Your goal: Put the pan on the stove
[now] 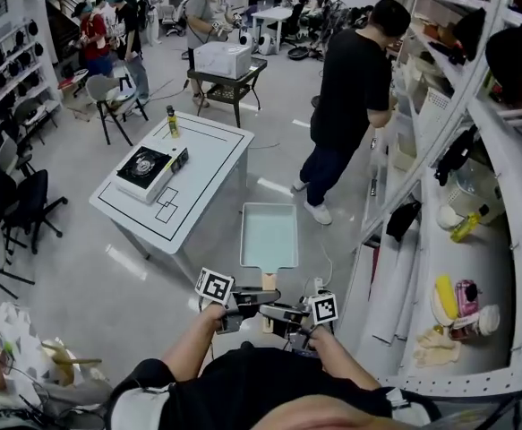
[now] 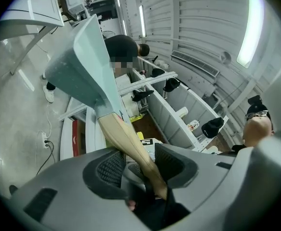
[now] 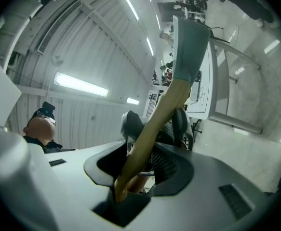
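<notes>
A pale green rectangular pan with a wooden handle hangs in the air in front of me, over the floor. My left gripper and right gripper both close on that handle from opposite sides. In the left gripper view the handle runs between the pads up to the pan. The right gripper view shows the same handle and pan. A black portable stove sits on the white table, ahead and to the left of the pan.
A person in black stands at the white shelving along the right. A yellow bottle stands on the table's far corner. A dark side table with a white box is beyond. Chairs line the left; other people stand at the back.
</notes>
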### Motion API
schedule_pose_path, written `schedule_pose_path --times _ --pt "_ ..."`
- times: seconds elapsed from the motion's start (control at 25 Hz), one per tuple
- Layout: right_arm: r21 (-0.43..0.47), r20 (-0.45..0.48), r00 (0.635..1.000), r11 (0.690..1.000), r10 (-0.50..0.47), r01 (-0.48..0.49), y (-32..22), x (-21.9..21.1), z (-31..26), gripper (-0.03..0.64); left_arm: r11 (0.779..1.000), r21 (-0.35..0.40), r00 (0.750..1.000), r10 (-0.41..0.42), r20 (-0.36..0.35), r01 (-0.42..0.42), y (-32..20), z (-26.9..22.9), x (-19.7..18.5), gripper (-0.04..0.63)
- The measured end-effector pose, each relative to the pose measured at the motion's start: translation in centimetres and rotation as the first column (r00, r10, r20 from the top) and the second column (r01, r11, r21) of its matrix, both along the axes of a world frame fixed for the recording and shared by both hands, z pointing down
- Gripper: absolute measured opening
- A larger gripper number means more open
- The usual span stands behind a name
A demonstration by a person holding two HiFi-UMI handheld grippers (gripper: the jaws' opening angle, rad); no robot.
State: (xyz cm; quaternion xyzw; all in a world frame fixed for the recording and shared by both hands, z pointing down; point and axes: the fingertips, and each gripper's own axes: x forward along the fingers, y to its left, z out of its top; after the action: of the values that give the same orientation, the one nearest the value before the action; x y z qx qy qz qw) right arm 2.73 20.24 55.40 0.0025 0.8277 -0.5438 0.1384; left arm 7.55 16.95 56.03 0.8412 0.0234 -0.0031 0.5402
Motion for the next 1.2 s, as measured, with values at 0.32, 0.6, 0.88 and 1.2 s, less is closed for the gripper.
schedule_pose_path --times 0.32,0.6,0.88,1.2 --pt "0.017 -0.008 0.997 0.997 0.070 -0.070 -7.2 0.3 0.2 0.167 0.998 0.007 0.998 0.055 -0.024 -0.055 -6.9 -0.1 0.5 0.193" --pt "0.001 0.026 0.992 0.993 0.122 -0.122 -12.8 3.6 0.9 0.170 0.996 0.039 0.997 0.074 0.009 -0.074 -12.7 0.7 3.7 0.193" --pt "0.031 0.071 0.992 0.994 0.106 -0.109 -20.5 8.2 0.2 0.172 0.997 0.059 0.997 0.044 0.063 -0.048 -20.6 0.7 8.3 0.192" --pt "0.039 0.076 0.996 0.998 0.042 -0.045 -29.3 14.5 -1.6 0.173 0.999 -0.003 0.995 -0.038 0.093 0.038 -29.3 -1.0 14.2 0.193"
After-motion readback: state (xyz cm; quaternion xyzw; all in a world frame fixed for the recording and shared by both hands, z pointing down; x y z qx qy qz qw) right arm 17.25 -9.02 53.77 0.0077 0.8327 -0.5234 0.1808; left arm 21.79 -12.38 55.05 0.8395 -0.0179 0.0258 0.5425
